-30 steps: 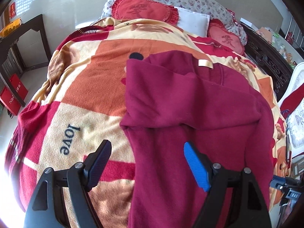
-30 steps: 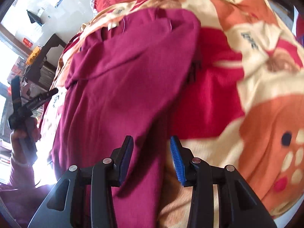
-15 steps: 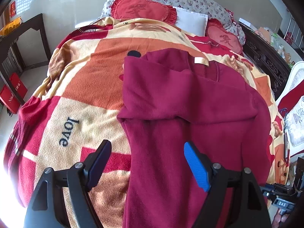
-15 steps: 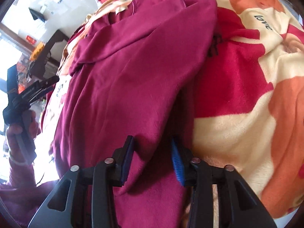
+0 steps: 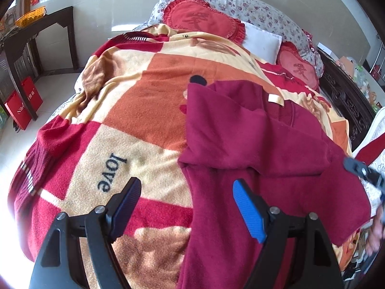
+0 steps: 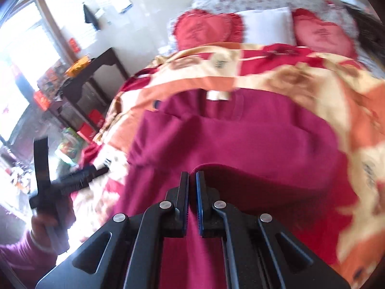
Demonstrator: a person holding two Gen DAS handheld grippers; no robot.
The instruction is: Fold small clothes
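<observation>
On the blanket [image 5: 134, 110], right gripper [image 6: 192, 180] pinches the maroon garment [image 6: 240, 149]

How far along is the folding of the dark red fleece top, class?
Done: one sleeve lies folded across the dark red fleece top. In hand: the right hand-held gripper is shut on a lifted fold. Left: the open left hand-held gripper holds nothing; the lower body lies unfolded.

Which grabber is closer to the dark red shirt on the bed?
The right one. The right gripper is shut on a fold of the dark red shirt. The left gripper is wide open, held just above the shirt's left edge, not gripping it.
</observation>
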